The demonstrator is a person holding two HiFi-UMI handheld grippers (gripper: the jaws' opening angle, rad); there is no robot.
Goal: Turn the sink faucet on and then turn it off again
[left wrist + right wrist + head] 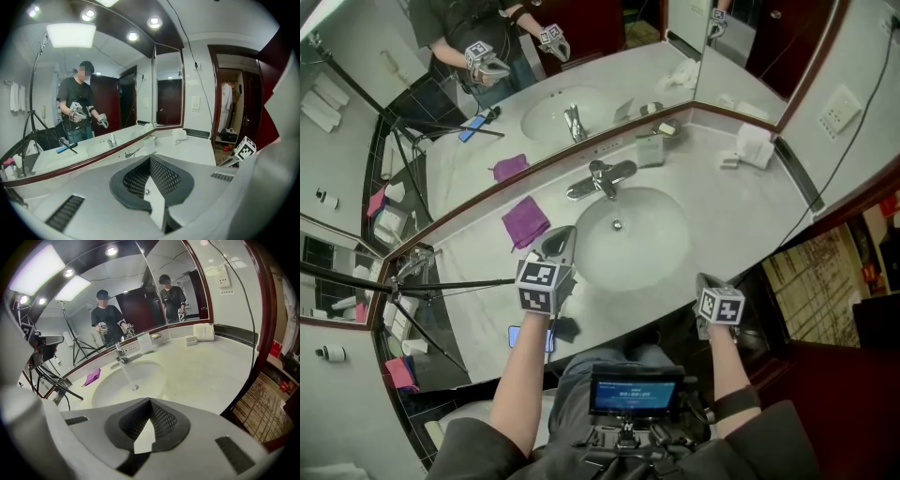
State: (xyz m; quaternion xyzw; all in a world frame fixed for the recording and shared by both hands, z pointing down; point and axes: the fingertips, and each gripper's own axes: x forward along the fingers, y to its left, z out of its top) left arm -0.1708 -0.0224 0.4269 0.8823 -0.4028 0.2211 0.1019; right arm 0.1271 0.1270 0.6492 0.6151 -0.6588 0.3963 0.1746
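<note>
Nearest, at the front edge of the surface [750, 202], the right gripper [705, 284] sits with its jaws closed together on nothing. The left gripper [560, 236], jaws likewise pressed shut and empty, hovers over the left rim of the sink basin [661, 246], just beside the purple cloth [525, 221]. Beyond the basin stands the faucet [600, 178], and the right gripper view shows a stream of water [127, 376] falling toward the drain, so the turning-on half looks done. To shut it off cleanly, the closed left jaws should probably meet the lever near its tip and push steadily until the flow stops, without skidding off the chrome.
</note>
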